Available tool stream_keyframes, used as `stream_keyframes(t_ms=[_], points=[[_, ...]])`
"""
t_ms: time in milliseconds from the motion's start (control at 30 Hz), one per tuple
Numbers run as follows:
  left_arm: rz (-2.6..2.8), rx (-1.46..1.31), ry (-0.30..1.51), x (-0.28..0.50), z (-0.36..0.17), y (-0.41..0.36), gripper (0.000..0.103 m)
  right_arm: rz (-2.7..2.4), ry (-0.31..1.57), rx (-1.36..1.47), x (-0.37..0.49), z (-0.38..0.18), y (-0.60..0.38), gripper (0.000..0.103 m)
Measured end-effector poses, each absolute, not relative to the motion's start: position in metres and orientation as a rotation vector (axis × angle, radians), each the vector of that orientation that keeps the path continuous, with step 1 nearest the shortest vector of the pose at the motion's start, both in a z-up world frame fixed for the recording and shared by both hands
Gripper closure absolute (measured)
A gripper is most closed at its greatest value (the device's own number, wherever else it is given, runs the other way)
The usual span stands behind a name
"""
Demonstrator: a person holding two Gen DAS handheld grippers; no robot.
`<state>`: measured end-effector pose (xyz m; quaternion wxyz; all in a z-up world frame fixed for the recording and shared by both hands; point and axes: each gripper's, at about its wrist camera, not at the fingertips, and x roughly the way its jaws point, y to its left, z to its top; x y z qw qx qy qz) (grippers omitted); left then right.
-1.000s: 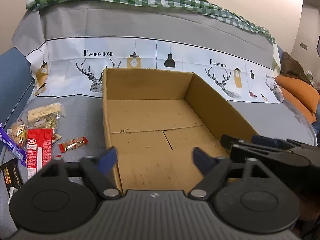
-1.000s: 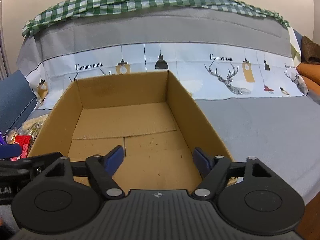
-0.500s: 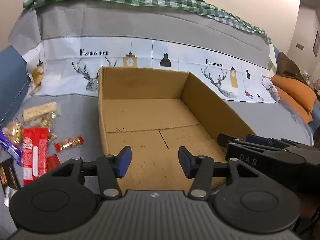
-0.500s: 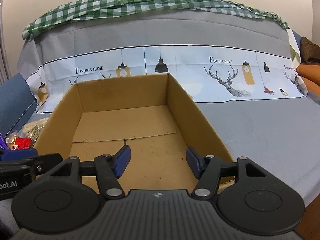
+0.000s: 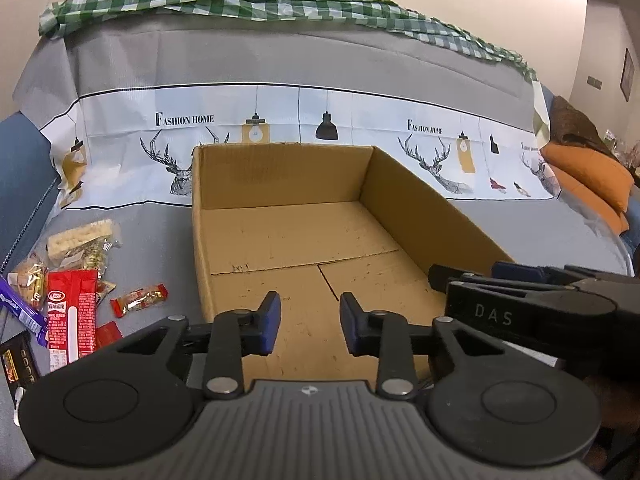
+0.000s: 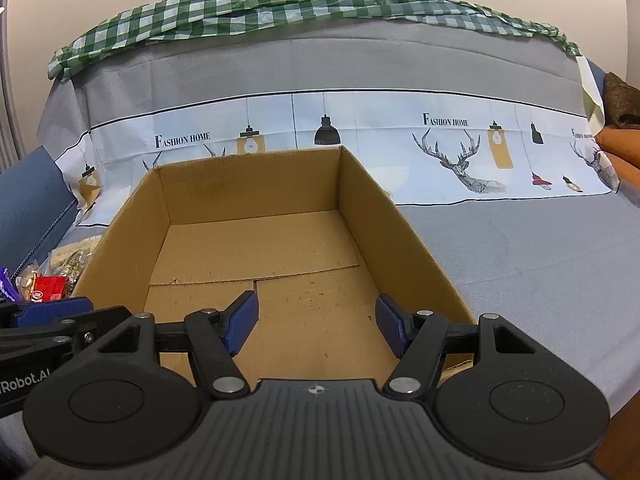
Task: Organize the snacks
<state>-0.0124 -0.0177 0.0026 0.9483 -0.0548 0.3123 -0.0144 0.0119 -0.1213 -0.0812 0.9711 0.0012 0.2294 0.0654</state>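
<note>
Above the cardboard box, left tongs are closing, narrower than before, empty; right tongs wide, opening slightly.

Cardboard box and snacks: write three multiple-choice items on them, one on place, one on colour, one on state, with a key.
1. Where do the wrapped snacks lie relative to the open brown cardboard box?
A. Inside it
B. On the grey cover to its left
C. On its far rim

2. What colour is the long flat packet among the snacks?
A. Red
B. Green
C. Orange

3. What is in the box?
A. Nothing, its floor is bare
B. One packet
C. A folded cloth

Key: 1 B, the pile sits outside the left wall in the left wrist view. 2 A, its wrapper is red with white print. 3 A, both views show only bare cardboard flaps.
</note>
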Motion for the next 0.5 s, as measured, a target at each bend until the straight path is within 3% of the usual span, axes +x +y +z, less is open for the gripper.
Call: stream_keyframes(t_ms=[500], points=[[-0.122,-0.145,0.647,-0.0147,0.0056,-0.0141,0.069,0.145,0.448,0.015,0.0077,-0.0798,-0.1182,0.046]])
